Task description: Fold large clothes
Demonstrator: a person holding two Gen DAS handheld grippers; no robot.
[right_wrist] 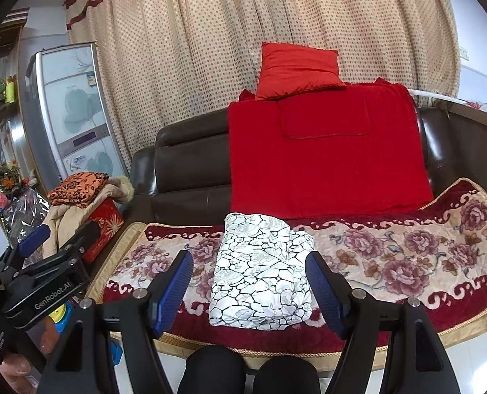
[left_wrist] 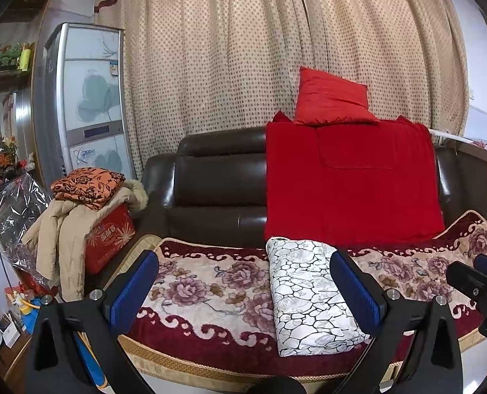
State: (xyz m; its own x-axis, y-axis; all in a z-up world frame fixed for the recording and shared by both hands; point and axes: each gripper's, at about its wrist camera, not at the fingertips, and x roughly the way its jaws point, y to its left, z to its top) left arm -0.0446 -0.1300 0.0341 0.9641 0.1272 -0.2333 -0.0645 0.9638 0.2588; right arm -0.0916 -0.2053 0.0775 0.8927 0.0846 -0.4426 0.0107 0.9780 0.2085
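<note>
A white garment with a black crackle pattern [left_wrist: 309, 298] lies folded into a neat rectangle on the floral sofa cover [left_wrist: 210, 289]; it also shows in the right wrist view [right_wrist: 260, 275]. My left gripper [left_wrist: 243, 290] is open and empty, held back from the sofa's front edge with the fold's left side between its blue pads. My right gripper [right_wrist: 248, 287] is open and empty, its blue pads either side of the fold without touching it. The right gripper's body shows at the left view's right edge [left_wrist: 480, 282]; the left gripper's body shows in the right view [right_wrist: 46, 282].
A red blanket [left_wrist: 352, 184] hangs over the brown leather sofa back [left_wrist: 220, 170] with a red cushion [left_wrist: 332, 98] on top. At the left, a red box [left_wrist: 108, 236] carries a beige coat and folded orange cloth. A standing air conditioner [left_wrist: 85, 98] and curtains stand behind. My knees [right_wrist: 246, 371] are below.
</note>
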